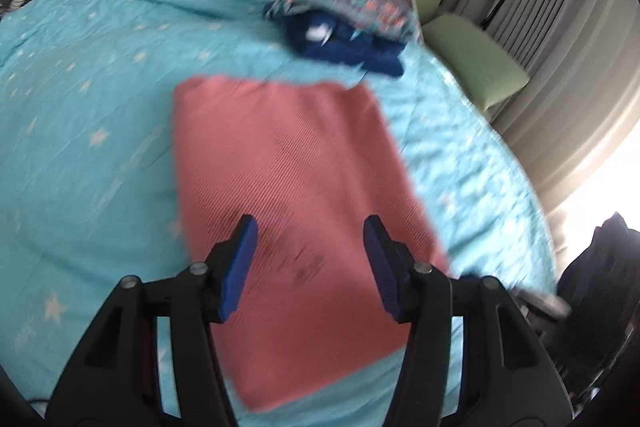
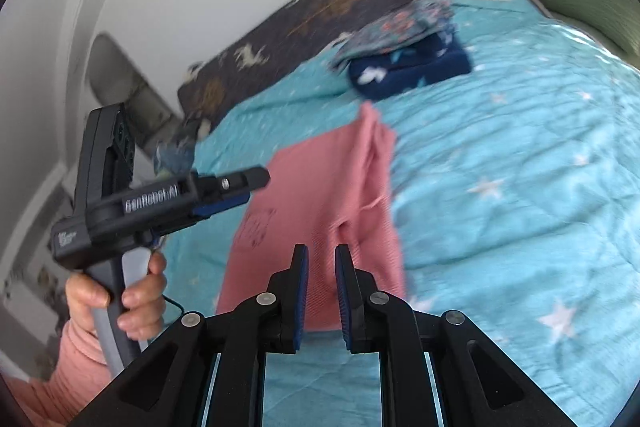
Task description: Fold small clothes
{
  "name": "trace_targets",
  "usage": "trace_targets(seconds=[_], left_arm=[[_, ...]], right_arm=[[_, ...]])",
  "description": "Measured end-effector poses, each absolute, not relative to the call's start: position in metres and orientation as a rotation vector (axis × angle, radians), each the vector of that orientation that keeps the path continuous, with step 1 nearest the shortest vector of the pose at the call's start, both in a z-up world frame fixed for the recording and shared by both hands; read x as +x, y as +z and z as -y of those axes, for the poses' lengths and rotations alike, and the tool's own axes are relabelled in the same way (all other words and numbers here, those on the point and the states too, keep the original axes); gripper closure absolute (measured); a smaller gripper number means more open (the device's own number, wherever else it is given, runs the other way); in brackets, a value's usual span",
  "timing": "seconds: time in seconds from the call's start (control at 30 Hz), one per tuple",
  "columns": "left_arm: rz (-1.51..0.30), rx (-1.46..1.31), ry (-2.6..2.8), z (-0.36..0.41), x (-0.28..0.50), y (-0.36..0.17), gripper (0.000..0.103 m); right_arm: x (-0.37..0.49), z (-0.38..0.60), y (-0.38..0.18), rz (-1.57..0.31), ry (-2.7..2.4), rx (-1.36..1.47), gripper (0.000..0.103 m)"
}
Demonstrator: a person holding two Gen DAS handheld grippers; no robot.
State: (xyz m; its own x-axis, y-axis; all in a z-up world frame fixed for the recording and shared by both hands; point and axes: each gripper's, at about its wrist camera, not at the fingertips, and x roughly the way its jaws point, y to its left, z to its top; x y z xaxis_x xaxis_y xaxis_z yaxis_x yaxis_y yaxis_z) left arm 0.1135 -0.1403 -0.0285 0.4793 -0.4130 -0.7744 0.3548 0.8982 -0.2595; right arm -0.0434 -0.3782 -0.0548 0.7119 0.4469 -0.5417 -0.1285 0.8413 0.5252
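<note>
The left gripper [image 1: 310, 263] is held wide apart above the pink garment [image 1: 296, 187], laid flat on the turquoise blanket [image 1: 80, 107]. The right gripper [image 2: 322, 283] is narrowed, possibly pinching its near fold.

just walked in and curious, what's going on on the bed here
A person is folding small clothes on a bed with a pair of tongs in each hand. A pink garment lies on the turquoise star blanket. The left tongs hang open above it, holding nothing. The right tongs are narrowly open near its right edge, which is bunched up; whether they touch it is unclear. Farther back, a floral garment lies on top of a navy one.
</note>
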Motion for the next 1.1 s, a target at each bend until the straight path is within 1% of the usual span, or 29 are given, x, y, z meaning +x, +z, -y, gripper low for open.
trace_targets(seconds=[0.07, 0.1, 0.13, 0.17, 0.2, 0.27, 0.33, 0.4, 0.43, 0.5, 0.7, 0.73, 0.8, 0.9, 0.97, 1.0, 1.03, 1.1], left_arm=[[-0.967, -0.051, -0.461, 0.132, 0.103, -0.036, 0.047], [-0.964, -0.041, -0.459, 0.128, 0.097, -0.038, 0.046], [-0.961, -0.032, -0.460, 0.125, 0.092, -0.040, 0.046], [-0.958, -0.017, -0.460, 0.122, 0.086, -0.043, 0.043], [-0.961, 0.005, -0.463, 0.121, 0.082, -0.048, 0.038], [-0.984, 0.081, -0.431, 0.119, 0.079, -0.064, 0.037], [-1.017, 0.097, -0.375, 0.108, 0.080, -0.085, 0.029], [-1.020, -0.016, -0.387, 0.093, 0.080, -0.087, 0.029], [-1.018, -0.026, -0.389, 0.090, 0.080, -0.084, 0.029], [-1.004, 0.014, -0.382, 0.093, 0.078, -0.079, 0.029], [-0.972, 0.075, -0.391, 0.103, 0.072, -0.070, 0.029], [-0.974, 0.078, -0.395, 0.104, 0.072, -0.070, 0.029], [-0.981, 0.077, -0.380, 0.101, 0.070, -0.073, 0.029], [-0.999, 0.047, -0.374, 0.097, 0.070, -0.077, 0.029], [-1.005, 0.033, -0.375, 0.095, 0.071, -0.077, 0.029], [-1.005, 0.028, -0.376, 0.094, 0.071, -0.078, 0.029], [-1.006, 0.022, -0.377, 0.092, 0.072, -0.078, 0.029], [-1.016, 0.007, -0.375, 0.089, 0.073, -0.081, 0.029]], right_arm=[[-0.041, 0.374, -0.058, -0.732, 0.320, 0.434, 0.086], [-0.041, 0.372, -0.059, -0.737, 0.307, 0.394, 0.080], [-0.041, 0.370, -0.059, -0.745, 0.292, 0.338, 0.072], [-0.041, 0.367, -0.060, -0.761, 0.282, 0.267, 0.066], [-0.039, 0.363, -0.063, -0.783, 0.283, 0.212, 0.055], [-0.038, 0.358, -0.072, -0.821, 0.263, 0.112, 0.053], [-0.036, 0.362, -0.085, -0.861, 0.215, 0.109, 0.056], [-0.035, 0.378, -0.096, -0.899, 0.216, 0.227, 0.061], [-0.037, 0.388, -0.098, -0.899, 0.229, 0.308, 0.063], [-0.043, 0.396, -0.092, -0.879, 0.229, 0.335, 0.064], [-0.054, 0.384, -0.052, -0.741, 0.295, 0.175, 0.066], [-0.051, 0.379, -0.049, -0.733, 0.319, 0.160, 0.069], [-0.039, 0.367, -0.047, -0.743, 0.347, 0.121, 0.072], [-0.016, 0.349, -0.055, -0.799, 0.355, 0.091, 0.072], [0.004, 0.348, -0.065, -0.850, 0.370, 0.141, 0.072], [0.011, 0.349, -0.069, -0.863, 0.347, 0.147, 0.075], [0.016, 0.355, -0.072, -0.868, 0.293, 0.161, 0.099], [0.021, 0.379, -0.075, -0.883, 0.296, 0.300, 0.099]])
